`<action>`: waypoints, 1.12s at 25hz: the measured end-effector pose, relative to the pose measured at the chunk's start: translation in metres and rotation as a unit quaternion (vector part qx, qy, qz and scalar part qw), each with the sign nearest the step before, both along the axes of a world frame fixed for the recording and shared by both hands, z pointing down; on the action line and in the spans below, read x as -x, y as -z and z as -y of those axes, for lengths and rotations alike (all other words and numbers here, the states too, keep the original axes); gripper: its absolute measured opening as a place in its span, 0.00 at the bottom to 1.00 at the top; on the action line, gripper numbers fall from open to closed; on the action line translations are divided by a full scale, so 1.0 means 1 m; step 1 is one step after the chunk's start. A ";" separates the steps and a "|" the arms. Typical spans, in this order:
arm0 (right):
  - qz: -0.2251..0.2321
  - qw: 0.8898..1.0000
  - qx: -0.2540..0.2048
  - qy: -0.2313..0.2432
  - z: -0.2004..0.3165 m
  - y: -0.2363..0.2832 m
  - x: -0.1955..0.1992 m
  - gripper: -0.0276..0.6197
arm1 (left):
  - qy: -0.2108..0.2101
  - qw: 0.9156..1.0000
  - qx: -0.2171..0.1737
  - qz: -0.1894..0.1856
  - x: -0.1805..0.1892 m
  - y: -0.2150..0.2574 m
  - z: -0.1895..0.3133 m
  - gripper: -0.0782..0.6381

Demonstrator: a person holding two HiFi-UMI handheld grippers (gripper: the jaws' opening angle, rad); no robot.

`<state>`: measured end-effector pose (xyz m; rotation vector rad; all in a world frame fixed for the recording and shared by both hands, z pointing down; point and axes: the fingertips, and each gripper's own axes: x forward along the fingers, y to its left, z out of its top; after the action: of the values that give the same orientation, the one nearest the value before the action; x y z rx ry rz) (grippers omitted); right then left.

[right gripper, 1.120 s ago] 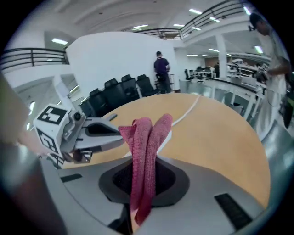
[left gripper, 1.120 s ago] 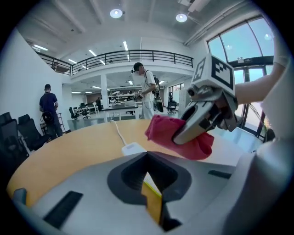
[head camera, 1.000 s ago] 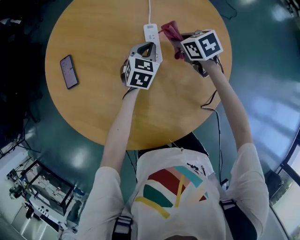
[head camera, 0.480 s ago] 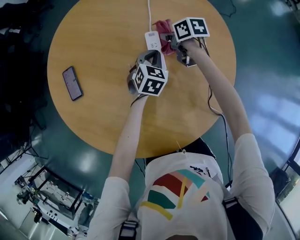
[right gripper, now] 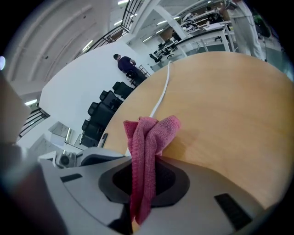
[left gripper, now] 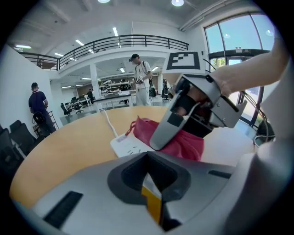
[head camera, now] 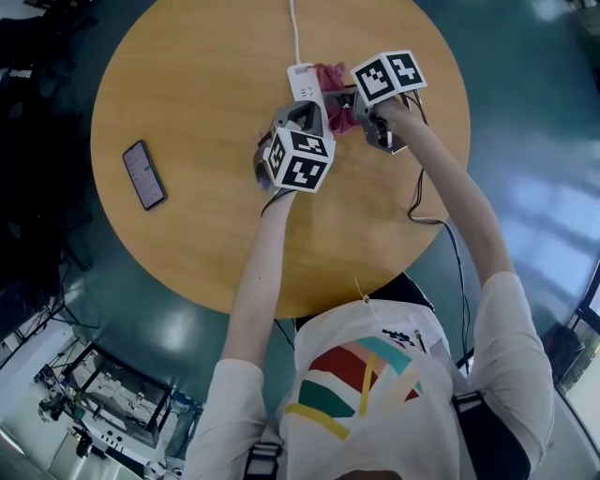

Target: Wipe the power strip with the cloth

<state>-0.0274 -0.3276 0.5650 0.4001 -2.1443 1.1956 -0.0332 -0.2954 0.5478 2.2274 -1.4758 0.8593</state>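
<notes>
Right gripper (head camera: pixel 351 95) is clamped tight on the crumpled red-pink microfibre cloth (head camera: pixel 330 81), its folds bunched up out of the jaws. The cloth is down against the right side of the white rectangular power strip (head camera: pixel 302 80), which lies toward the far edge of the round wooden table (head camera: pixel 206 75) with its white cord (head camera: pixel 292 28) trailing away. Left gripper (head camera: pixel 302 112) sits at the strip's near end, jaws narrowed to a thin slit; whether they nip the strip, I can't tell. Well off to the left lies a dark smartphone (head camera: pixel 143 174).
</notes>
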 end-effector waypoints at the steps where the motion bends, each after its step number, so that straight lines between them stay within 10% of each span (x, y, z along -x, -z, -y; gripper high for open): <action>1: -0.004 1.000 -0.001 0.011 -0.008 0.000 -0.001 0.10 | -0.003 1.000 -0.001 -0.001 0.002 0.001 0.001 0.15; 16: 0.007 0.998 0.036 0.060 -0.107 -0.002 -0.036 0.10 | 0.016 1.000 0.009 -0.022 0.001 0.003 0.004 0.15; 21: -0.057 0.984 -0.131 0.110 -0.102 0.016 -0.055 0.10 | 0.020 0.997 0.019 -0.069 0.016 0.011 0.001 0.15; 24: -0.130 0.908 -0.312 0.247 -0.119 0.023 -0.059 0.10 | -0.032 0.997 0.014 -0.068 0.017 0.011 -0.005 0.15; 28: -0.192 0.727 -0.481 0.450 -0.165 0.012 -0.045 0.10 | -0.055 0.995 0.022 -0.079 0.014 0.003 -0.010 0.15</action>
<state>0.0172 -0.1630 0.5529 -0.0352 -1.9638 -0.5643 -0.0475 -0.2852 0.5452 2.3033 -1.2607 0.7232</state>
